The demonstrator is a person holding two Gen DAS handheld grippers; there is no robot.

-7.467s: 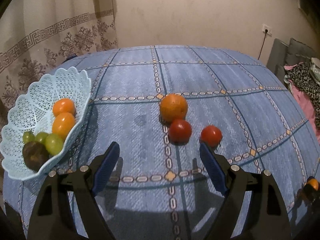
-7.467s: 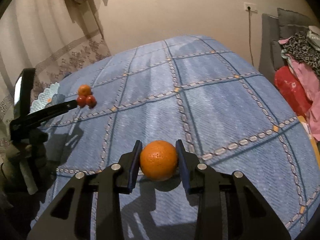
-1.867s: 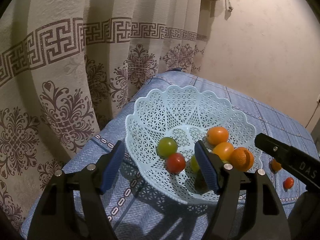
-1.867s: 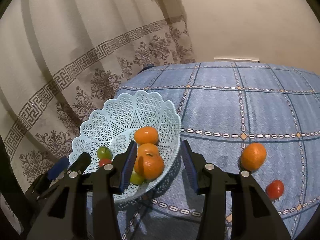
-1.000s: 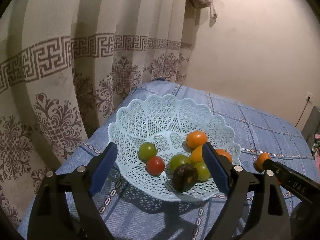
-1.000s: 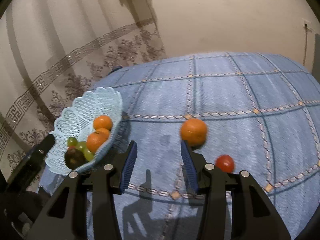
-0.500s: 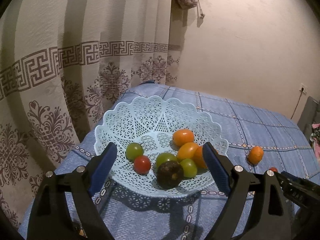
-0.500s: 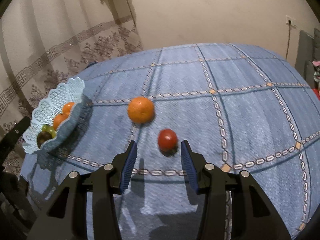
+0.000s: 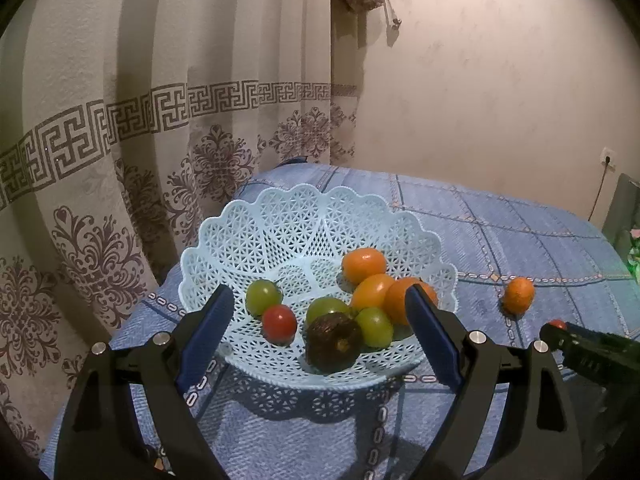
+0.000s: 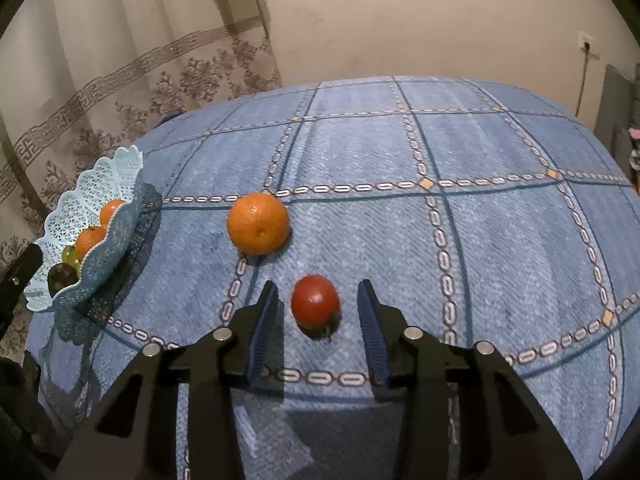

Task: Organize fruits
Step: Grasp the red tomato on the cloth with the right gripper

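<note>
A pale blue lattice basket (image 9: 280,236) stands near the table's left edge with several fruits in it: oranges, green fruits, a red tomato (image 9: 279,323) and a dark fruit (image 9: 334,342). My left gripper (image 9: 320,320) hangs open just in front of the basket, empty. On the blue cloth an orange (image 10: 258,223) and a red tomato (image 10: 315,306) lie loose. My right gripper (image 10: 319,310) is open, its fingers either side of the tomato, not touching it. The basket (image 10: 116,184) shows at the left of the right wrist view.
The patterned curtain (image 9: 120,160) hangs close behind the basket. The plain wall (image 9: 500,100) has a socket and cable at the right. The blue checked tablecloth (image 10: 480,200) stretches away to the right. The right gripper's arm (image 9: 592,348) reaches in at the right.
My right gripper has swung away from the basket and come down around the red tomato. My left gripper has drawn back a little from the basket.
</note>
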